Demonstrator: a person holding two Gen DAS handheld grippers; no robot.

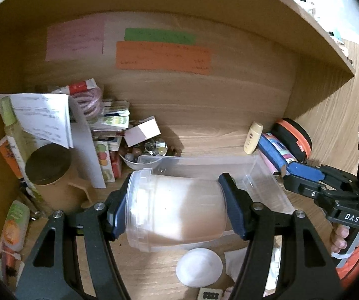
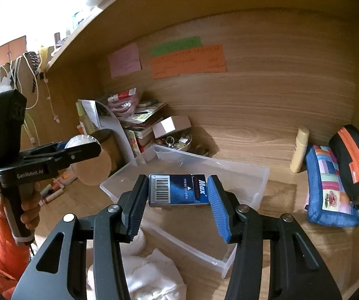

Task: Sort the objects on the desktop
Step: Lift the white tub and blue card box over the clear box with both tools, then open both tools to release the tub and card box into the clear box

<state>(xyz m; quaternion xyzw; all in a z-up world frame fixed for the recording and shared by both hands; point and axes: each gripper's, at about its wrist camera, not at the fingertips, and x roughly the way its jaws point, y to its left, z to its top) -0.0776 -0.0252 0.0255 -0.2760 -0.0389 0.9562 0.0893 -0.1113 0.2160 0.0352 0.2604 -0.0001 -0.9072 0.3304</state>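
My left gripper [image 1: 173, 206] is shut on a clear plastic tub [image 1: 176, 210], held on its side above the desk; it also shows in the right wrist view [image 2: 91, 160]. My right gripper [image 2: 178, 200] is shut on a dark blue "Max" staples box [image 2: 179, 191] and holds it over the clear plastic bin [image 2: 259, 175]. That bin also lies behind the tub in the left wrist view [image 1: 267, 175], where the right gripper [image 1: 302, 175] comes in from the right, carrying the blue box.
A white lid [image 1: 199, 267] and white cloth [image 2: 151, 275] lie on the desk in front. A cork-lidded mug [image 1: 51, 172], papers and clutter fill the left corner. A cream bottle [image 2: 299, 148], blue patchwork pouch [image 2: 329, 187] and black-orange case [image 2: 354, 160] stand at the right.
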